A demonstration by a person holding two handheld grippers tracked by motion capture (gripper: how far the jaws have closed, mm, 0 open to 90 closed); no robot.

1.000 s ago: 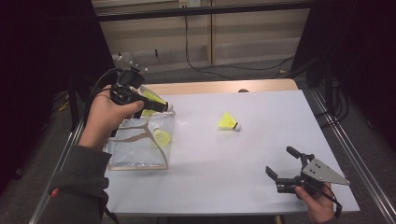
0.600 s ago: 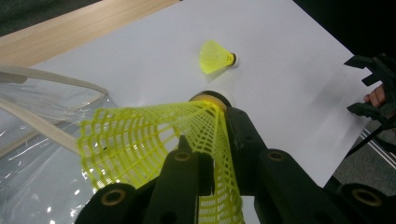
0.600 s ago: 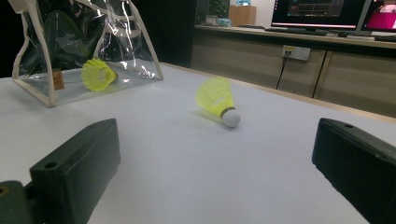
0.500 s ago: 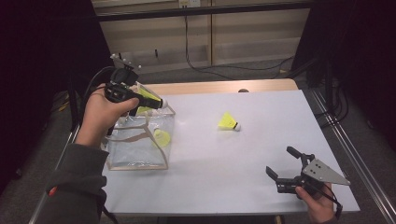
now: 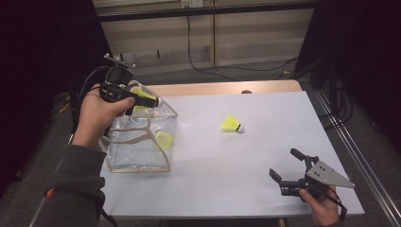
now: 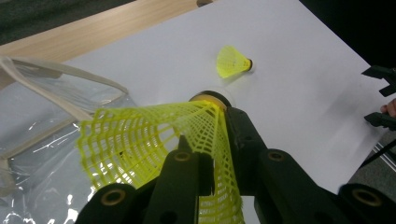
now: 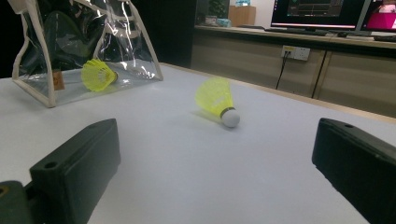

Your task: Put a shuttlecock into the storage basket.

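We hold a yellow birdie (image 6: 154,149) up over the open top of the clear bag (image 5: 142,142). Our left gripper (image 5: 142,100) squeezes its net skirt tight. One more birdie (image 5: 163,140) lies inside the bag. Another birdie (image 5: 231,124) lies on the white table (image 5: 227,189). Our right gripper (image 5: 291,168) rests near the table's front edge, jaws wide apart, holding nothing.

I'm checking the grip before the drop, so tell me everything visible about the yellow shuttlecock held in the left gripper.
The yellow mesh-skirted plastic shuttlecock is clamped by its skirt between the black jaws of the left gripper, which squash the netting flat. Its rounded pale cap with a dark band points away from the hand, toward the table's middle. It is held in the air above the open top of the clear plastic bag with beige trim, touching nothing but the jaws.
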